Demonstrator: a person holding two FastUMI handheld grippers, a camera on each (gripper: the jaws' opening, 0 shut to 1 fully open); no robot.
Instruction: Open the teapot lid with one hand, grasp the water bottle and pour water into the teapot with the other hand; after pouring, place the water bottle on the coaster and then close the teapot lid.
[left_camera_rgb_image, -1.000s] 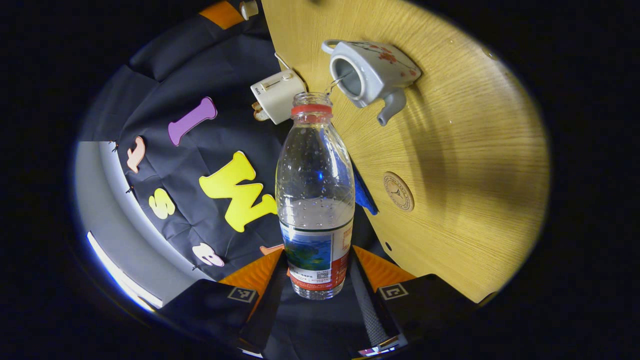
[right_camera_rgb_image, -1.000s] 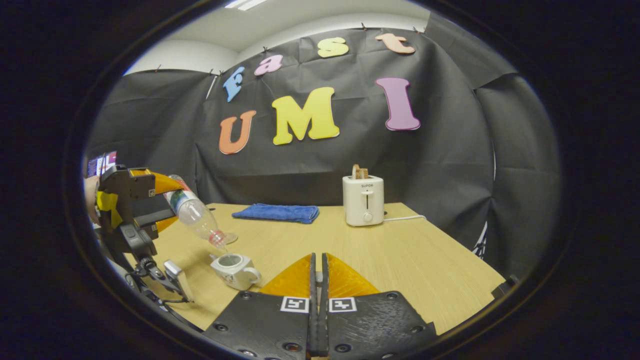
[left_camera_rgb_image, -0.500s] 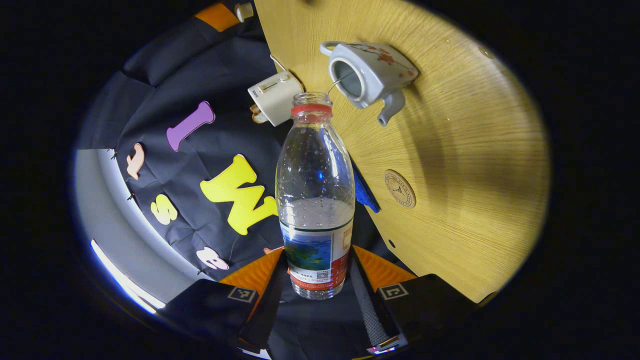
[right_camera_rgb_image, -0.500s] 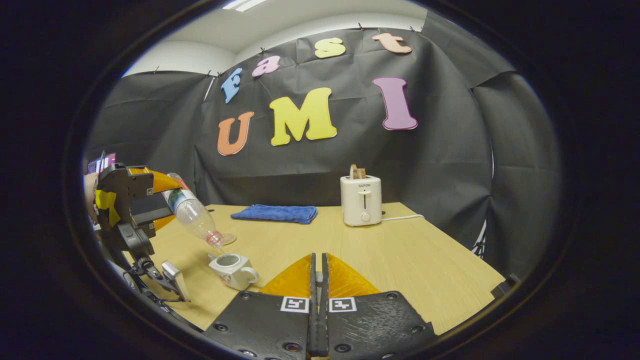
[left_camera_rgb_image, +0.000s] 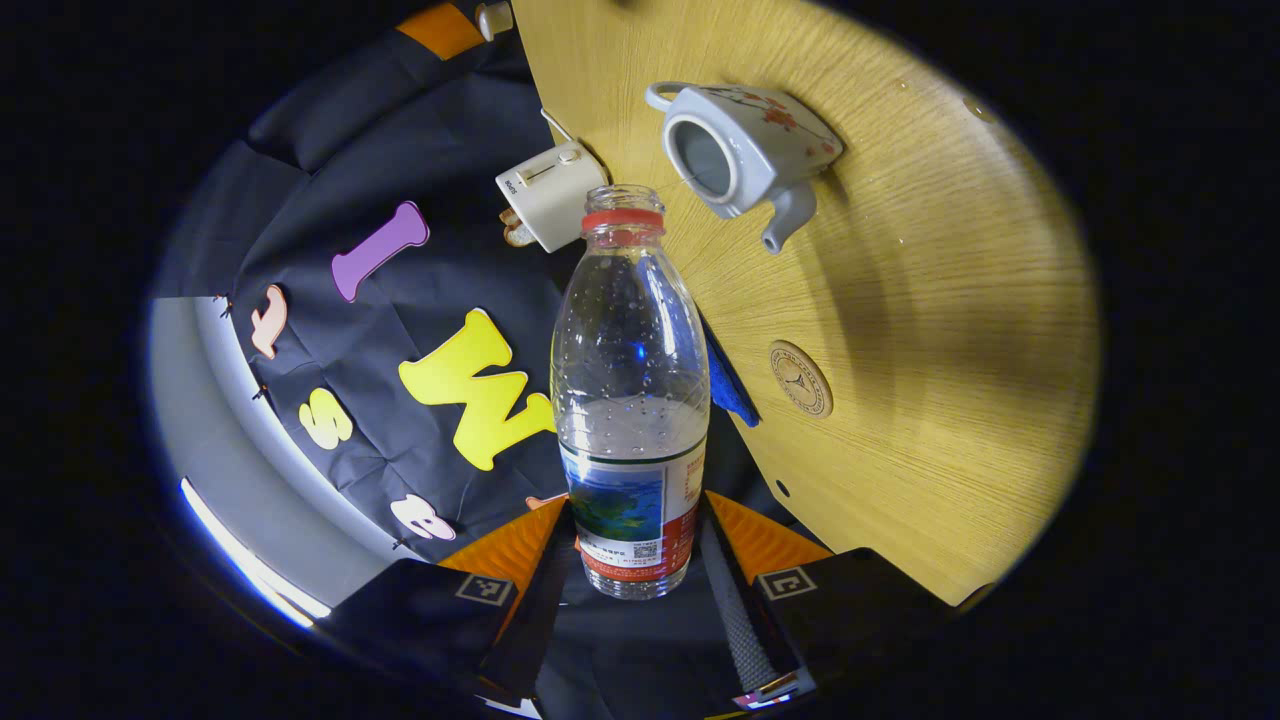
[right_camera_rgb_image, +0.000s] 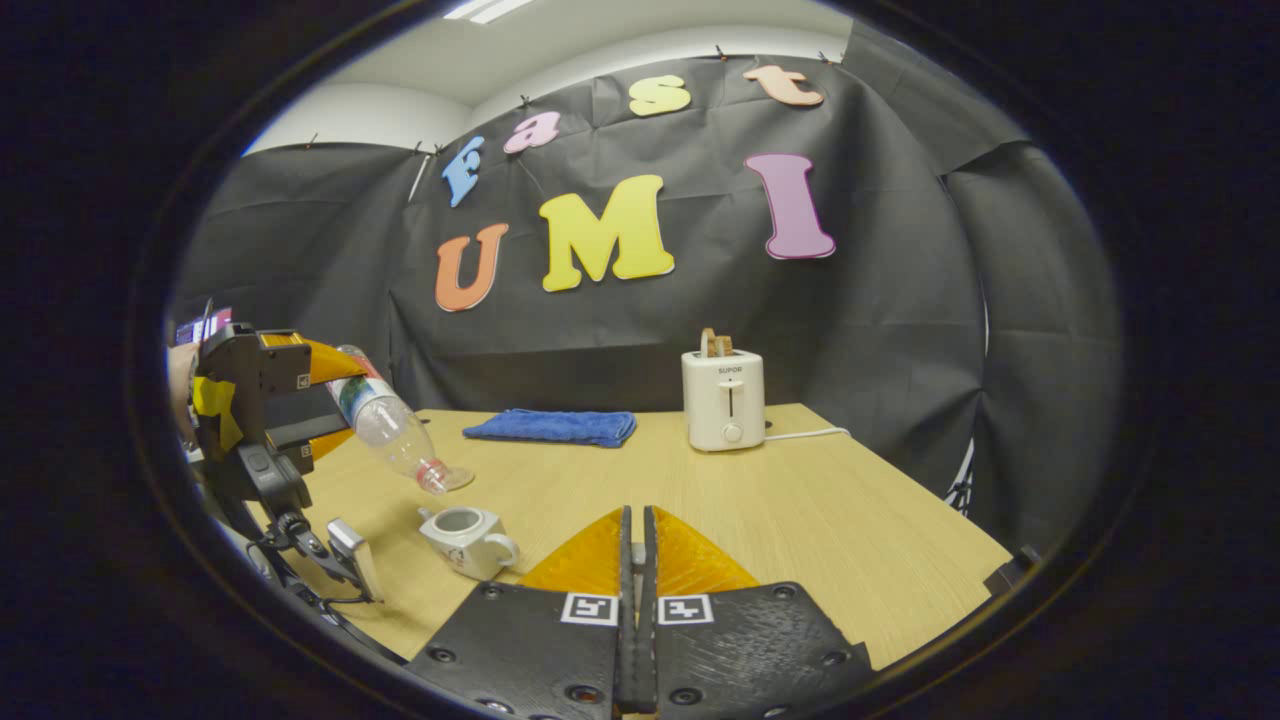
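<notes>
A clear water bottle (left_camera_rgb_image: 630, 390) with a red neck ring and no cap sits between my left gripper's (left_camera_rgb_image: 632, 510) fingers, which press on its labelled lower part. It is tilted mouth-down over the table, above and just beside the white flowered teapot (left_camera_rgb_image: 740, 150), whose top stands open. No water runs from the mouth. In the right gripper view the bottle (right_camera_rgb_image: 385, 425) slants down toward the teapot (right_camera_rgb_image: 465, 540), held by the left gripper (right_camera_rgb_image: 300, 400). My right gripper (right_camera_rgb_image: 636, 515) is shut; a cream lid (left_camera_rgb_image: 495, 18) shows at its tip. A round coaster (left_camera_rgb_image: 799, 379) lies near the teapot.
The wooden table (right_camera_rgb_image: 800, 520) carries a white toaster (right_camera_rgb_image: 725, 400) with its cord at the back and a folded blue cloth (right_camera_rgb_image: 550, 427) to its left. A hand (right_camera_rgb_image: 180, 390) holds the left gripper at the table's left edge.
A thin stream of water ran from the bottle's mouth into the teapot before; it has stopped now. The bottle's mouth has lifted slightly away from the teapot. The right gripper stayed put.
</notes>
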